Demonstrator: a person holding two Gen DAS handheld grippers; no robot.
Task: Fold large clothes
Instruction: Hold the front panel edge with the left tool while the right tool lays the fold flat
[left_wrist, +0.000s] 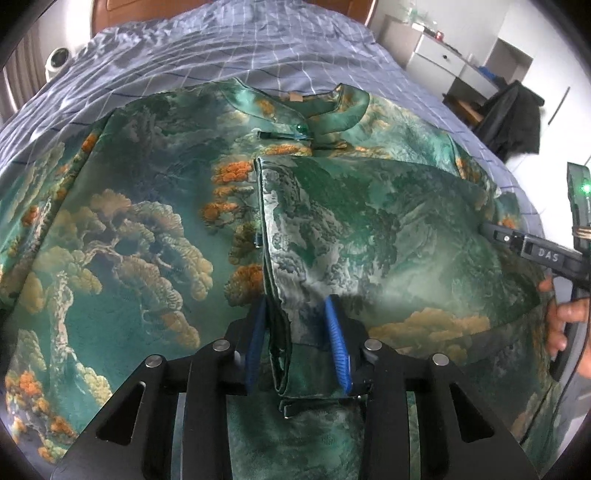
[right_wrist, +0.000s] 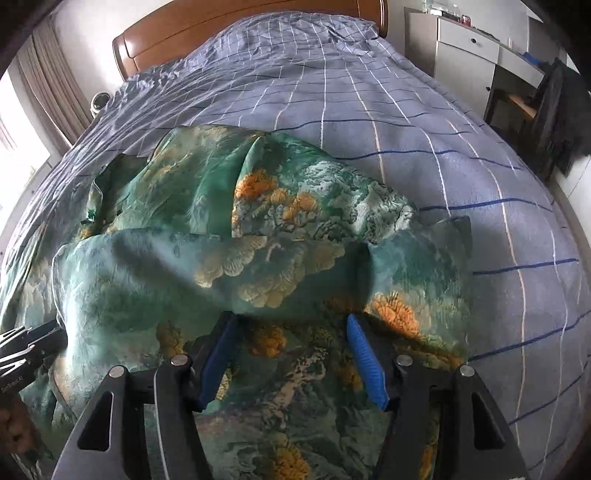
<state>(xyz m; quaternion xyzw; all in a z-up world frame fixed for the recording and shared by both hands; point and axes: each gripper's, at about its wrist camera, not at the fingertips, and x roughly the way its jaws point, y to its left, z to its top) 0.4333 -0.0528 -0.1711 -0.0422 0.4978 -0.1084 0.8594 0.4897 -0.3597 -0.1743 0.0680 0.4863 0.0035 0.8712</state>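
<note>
Green satin: the garment (left_wrist: 155, 229), printed with pale and orange trees, lies spread on the bed (left_wrist: 258, 55) under both your tools.
Left tongs (left_wrist: 297, 343): your blue pads stand apart on either side of the folded sleeve's (left_wrist: 369, 229) hem; they do not press it, so call them open.
Right tongs (right_wrist: 291, 354): parted wide above the cloth, nothing between the pads, nothing gripped.
Right hand (left_wrist: 565, 325): seen at the edge of the left view, holding its tool near the garment's right side.
Collar (left_wrist: 332, 110): at the far end, towards the headboard.
Done: 1 sleeve is laid across the chest, its straight edge near the middle line.
Loose: in the right view the shoulder cloth (right_wrist: 295, 192) is bunched and rumpled.
Left to do: I judge the task early; the other sleeve, the sides and the lengthwise folds all remain for you.
</note>
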